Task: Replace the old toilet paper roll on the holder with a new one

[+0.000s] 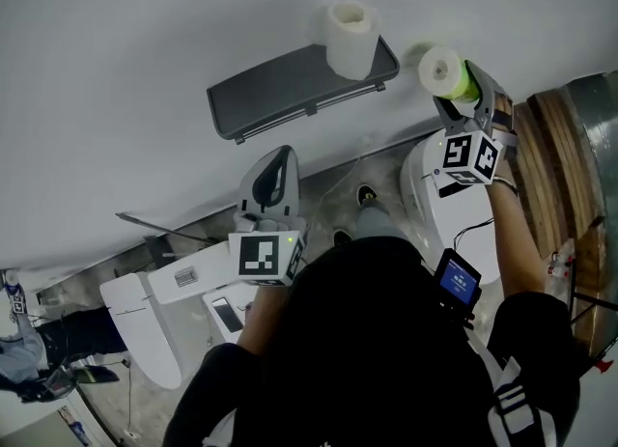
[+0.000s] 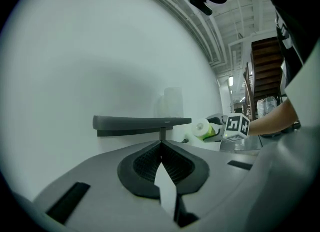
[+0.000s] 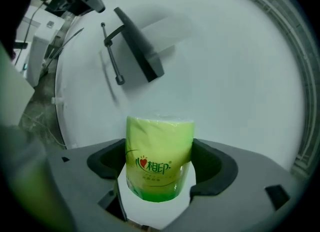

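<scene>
A grey wall-mounted holder with a thin bar under it hangs on the white wall. A bare white toilet paper roll stands upright on its right end. My right gripper is shut on a new roll in green wrapping, held just right of the holder and apart from it. In the right gripper view the green roll fills the space between the jaws, with the holder up ahead. My left gripper is shut on nothing, below the holder.
A white toilet stands below the right gripper. More white fixtures lie at the lower left on a stone floor. Wooden boards lean at the right. A small screen device is on the person's right forearm.
</scene>
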The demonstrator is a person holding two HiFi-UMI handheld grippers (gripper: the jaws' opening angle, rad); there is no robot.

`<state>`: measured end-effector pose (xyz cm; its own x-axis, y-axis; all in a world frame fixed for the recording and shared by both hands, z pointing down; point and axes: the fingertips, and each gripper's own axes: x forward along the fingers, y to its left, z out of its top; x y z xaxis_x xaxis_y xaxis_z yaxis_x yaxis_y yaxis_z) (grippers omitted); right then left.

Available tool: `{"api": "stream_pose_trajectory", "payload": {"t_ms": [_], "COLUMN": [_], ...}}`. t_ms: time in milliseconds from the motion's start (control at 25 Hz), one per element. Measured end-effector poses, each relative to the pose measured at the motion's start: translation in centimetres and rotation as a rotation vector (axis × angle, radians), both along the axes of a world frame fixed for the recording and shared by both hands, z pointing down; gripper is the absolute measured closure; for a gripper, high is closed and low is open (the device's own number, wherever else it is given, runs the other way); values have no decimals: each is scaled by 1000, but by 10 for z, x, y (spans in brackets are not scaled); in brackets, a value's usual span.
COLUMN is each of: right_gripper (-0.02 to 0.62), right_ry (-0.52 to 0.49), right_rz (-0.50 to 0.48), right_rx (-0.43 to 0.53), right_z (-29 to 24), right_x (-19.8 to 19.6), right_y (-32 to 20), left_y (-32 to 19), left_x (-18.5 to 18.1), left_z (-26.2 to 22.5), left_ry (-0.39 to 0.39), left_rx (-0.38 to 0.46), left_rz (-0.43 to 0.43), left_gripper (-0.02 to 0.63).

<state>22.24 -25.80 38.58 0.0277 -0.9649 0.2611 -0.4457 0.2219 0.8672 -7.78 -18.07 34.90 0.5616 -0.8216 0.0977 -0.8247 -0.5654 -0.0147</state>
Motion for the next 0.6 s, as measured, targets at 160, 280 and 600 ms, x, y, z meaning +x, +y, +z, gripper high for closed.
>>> {"api": "stream_pose_trajectory", "payload": {"t_ms": [160,280,600], "right_gripper": [196,196,196], "right_ry": [174,228,253], "right_rz": [-71,-124,-218], "right_rx": [-26,-41,-28], "right_z": [26,38,41], "right_x": [-19,-37,-82], "right_y": [1,-4,-18], "left_y": [3,4,6], "left_x": [-7,-9,-17], "left_z": [-3,-5,-4], "left_ry": [-4,-7,-12], "left_rx": [2,3,-1], "left_rz": [-28,-38,-62], "left_gripper": [583,584,583]}}
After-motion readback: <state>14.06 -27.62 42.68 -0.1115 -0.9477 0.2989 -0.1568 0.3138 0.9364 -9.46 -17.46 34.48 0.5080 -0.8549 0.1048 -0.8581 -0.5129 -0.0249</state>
